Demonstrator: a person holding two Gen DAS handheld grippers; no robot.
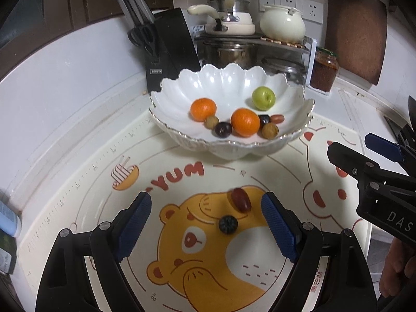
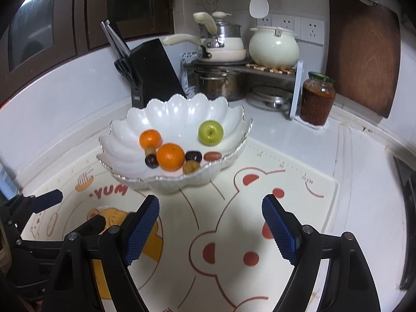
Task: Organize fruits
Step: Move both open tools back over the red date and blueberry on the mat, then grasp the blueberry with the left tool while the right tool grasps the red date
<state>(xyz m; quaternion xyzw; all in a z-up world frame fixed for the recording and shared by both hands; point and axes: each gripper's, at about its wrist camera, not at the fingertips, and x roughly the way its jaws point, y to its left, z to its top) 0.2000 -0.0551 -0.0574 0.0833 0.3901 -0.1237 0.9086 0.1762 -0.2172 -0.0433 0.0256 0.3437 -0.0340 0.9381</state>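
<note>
A red date [image 1: 240, 199] and a dark round fruit [image 1: 228, 224] lie loose on the bear-print mat [image 1: 182, 182], in front of the scalloped white bowl [image 1: 221, 83]. Both lie between the open left tongs [image 1: 206, 223], untouched. The bowl holds two oranges, a green apple [image 1: 263, 98] and small fruits. The right tongs [image 2: 210, 227] stand open, empty, right of the bowl's front.

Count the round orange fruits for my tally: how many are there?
2, both inside the white scalloped bowl: one round orange fruit at its left, the other near the front centre. None looks hidden.
</note>
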